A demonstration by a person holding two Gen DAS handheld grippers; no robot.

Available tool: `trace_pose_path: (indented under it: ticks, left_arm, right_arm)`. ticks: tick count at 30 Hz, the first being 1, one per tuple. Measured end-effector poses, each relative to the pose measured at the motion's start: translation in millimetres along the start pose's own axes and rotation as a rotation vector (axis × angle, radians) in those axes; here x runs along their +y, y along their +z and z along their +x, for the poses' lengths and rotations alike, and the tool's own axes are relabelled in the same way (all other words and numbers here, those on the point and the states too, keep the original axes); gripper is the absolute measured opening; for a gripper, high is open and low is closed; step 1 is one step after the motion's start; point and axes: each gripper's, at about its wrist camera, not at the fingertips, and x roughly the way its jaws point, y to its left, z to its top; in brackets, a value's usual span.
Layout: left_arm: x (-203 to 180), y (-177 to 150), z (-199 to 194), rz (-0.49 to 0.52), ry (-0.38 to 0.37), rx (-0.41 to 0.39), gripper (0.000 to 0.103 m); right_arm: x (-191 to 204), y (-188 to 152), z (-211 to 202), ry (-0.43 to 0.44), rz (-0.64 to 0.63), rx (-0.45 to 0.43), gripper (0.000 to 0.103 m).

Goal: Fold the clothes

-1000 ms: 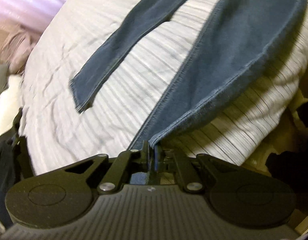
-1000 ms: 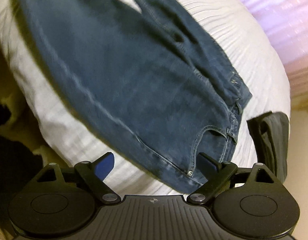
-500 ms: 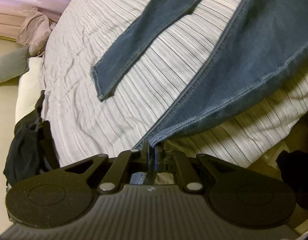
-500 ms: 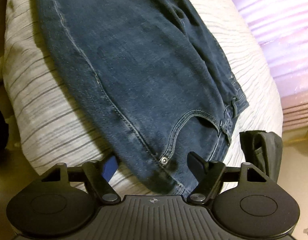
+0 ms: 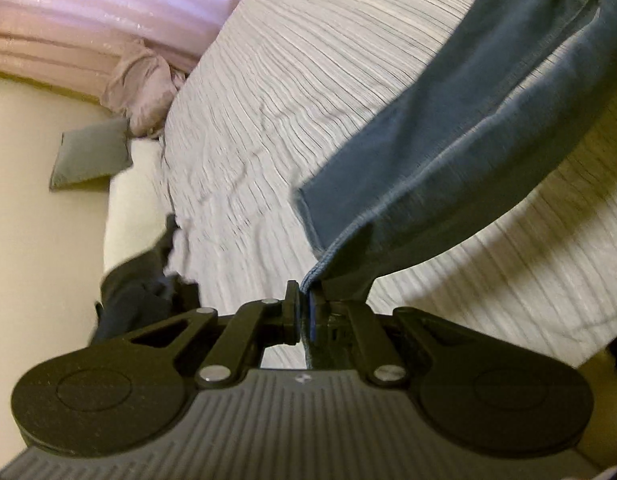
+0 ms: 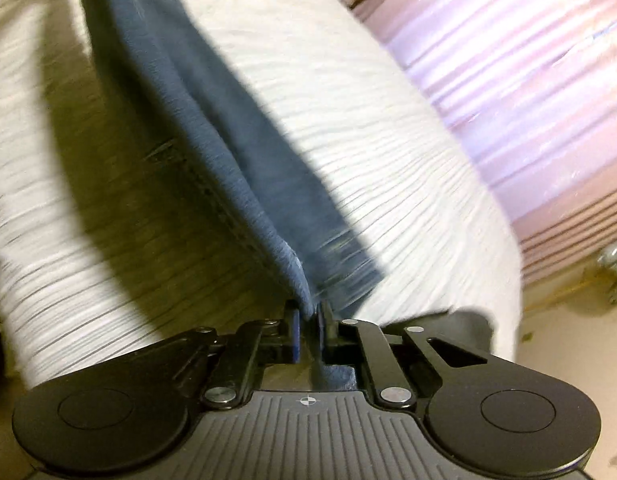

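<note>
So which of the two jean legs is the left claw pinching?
The near leg: its hem runs into the shut left claw. The far leg lies behind it.

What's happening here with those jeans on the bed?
A person is folding a pair of blue jeans over a striped bedspread. The left gripper is shut on one leg's hem, and the right gripper is shut on the other end. The jeans hang lifted between them, above the bed.
</note>
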Motion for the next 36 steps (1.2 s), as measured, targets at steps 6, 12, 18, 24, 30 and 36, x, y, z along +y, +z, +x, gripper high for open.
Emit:
trace_pose_path:
  ticks: [6, 12, 18, 24, 30, 36]
  left_arm:
    - [35.2, 46.9, 56.3, 0.052, -0.062, -0.023, 0.005]
    - [44.5, 100.8, 148.4, 0.150, -0.200, -0.013, 0.005]
    - [29.9, 144.7, 232.3, 0.233, -0.274, -0.004, 0.005]
    - [-6.8, 175.1, 298.2, 0.322, -0.264, 0.039, 0.012]
    - [-11.8, 173.9, 303.3, 0.329, -0.215, 0.045, 0.019]
    - [35.4, 143.7, 297.5, 0.234, -0.165, 0.104, 0.026]
  right_arm:
    - [-52.7, 61.2, 49.9, -0.007, -0.044, -0.001, 0.004]
    - [-73.6, 108.5, 135.4, 0.021, -0.060, 0.094, 0.004]
    - [-81.1, 138.8, 224.4, 0.059, -0.034, 0.192, 0.005]
    - [-71.2, 139.1, 298.6, 0.090, -0.038, 0.273, 0.014]
    - [-79.8, 147.4, 289.9, -0.010, 0.203, 0.304, 0.076]
    - [-58.2, 135.0, 236.0, 0.056, 0.392, 0.326, 0.076]
